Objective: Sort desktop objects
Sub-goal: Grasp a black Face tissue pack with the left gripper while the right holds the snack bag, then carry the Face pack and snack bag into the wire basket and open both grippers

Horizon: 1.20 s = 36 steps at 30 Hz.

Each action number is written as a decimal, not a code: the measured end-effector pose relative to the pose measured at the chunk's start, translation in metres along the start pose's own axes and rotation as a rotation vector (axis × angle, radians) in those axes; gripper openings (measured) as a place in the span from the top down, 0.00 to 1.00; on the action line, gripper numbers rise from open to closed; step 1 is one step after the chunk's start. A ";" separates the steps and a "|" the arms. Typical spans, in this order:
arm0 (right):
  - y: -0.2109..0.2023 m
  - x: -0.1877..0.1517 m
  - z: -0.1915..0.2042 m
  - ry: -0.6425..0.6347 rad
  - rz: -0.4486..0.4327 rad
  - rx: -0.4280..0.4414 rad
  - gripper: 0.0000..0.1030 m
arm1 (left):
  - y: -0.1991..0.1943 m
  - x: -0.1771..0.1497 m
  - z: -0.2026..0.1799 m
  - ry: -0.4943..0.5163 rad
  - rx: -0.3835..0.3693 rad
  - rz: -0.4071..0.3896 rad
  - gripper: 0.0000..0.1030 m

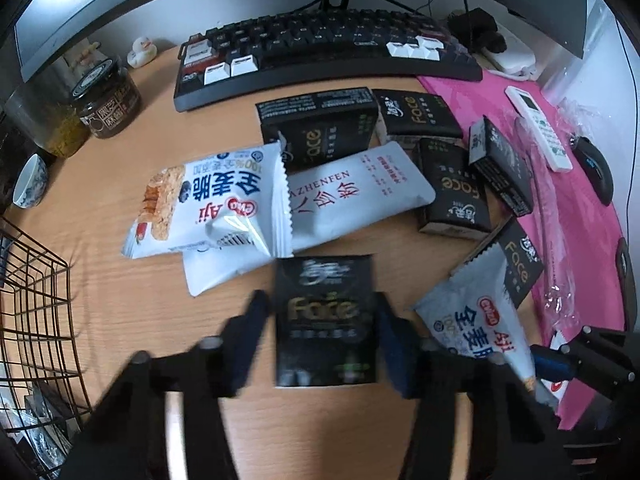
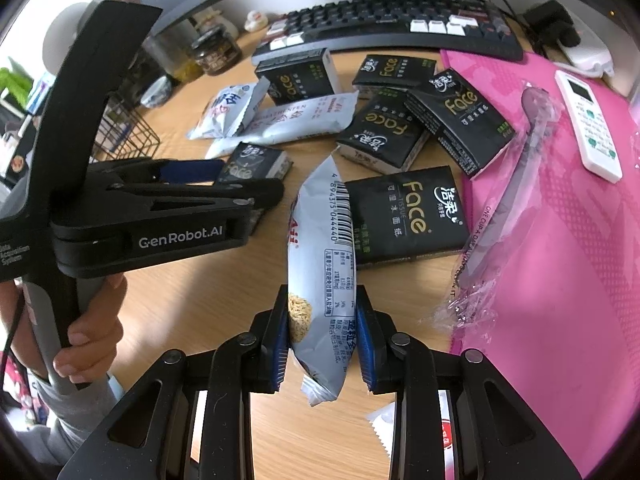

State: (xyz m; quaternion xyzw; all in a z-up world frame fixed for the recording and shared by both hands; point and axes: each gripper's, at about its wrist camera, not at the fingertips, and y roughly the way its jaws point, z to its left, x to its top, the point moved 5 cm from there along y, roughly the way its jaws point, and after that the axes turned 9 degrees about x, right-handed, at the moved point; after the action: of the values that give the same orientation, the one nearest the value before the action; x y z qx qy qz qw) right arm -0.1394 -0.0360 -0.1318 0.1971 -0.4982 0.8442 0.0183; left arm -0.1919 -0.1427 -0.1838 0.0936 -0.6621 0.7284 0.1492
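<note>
My left gripper [image 1: 322,332] is shut on a black "Face" tissue pack [image 1: 325,288], its blue pads against the pack's two long sides, just above the wooden desk. The right wrist view shows that same gripper [image 2: 248,180] from the side with the pack [image 2: 252,162] between its fingers. My right gripper [image 2: 322,314] is shut on a white snack packet [image 2: 320,232], which stands on edge with its barcode up. Several more black tissue packs [image 2: 404,220] and white packets [image 1: 208,200] lie scattered mid-desk.
A black wire basket [image 1: 36,312] sits at the left desk edge. A keyboard [image 1: 320,52] runs along the back. On the pink mat [image 2: 560,240] lie a white remote [image 2: 588,120], a plastic-wrapped spoon [image 2: 516,168] and a mouse [image 1: 596,172]. A jar [image 1: 108,100] and a cup [image 1: 30,184] stand far left.
</note>
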 end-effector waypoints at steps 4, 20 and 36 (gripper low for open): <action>-0.008 0.000 0.006 -0.009 -0.016 -0.003 0.73 | -0.009 -0.006 0.005 -0.013 -0.011 -0.003 0.49; -0.059 0.026 0.160 -0.234 -0.141 0.125 0.73 | -0.156 -0.044 0.107 -0.149 0.027 -0.270 0.49; 0.071 0.026 0.346 -0.474 0.031 0.186 0.73 | -0.132 -0.139 0.302 -0.426 0.269 -0.101 0.49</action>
State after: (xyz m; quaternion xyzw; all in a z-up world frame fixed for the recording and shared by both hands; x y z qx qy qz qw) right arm -0.0712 -0.3694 -0.0348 0.3828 -0.4117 0.8167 -0.1301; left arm -0.0346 -0.4451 -0.0748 0.2968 -0.5701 0.7655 0.0286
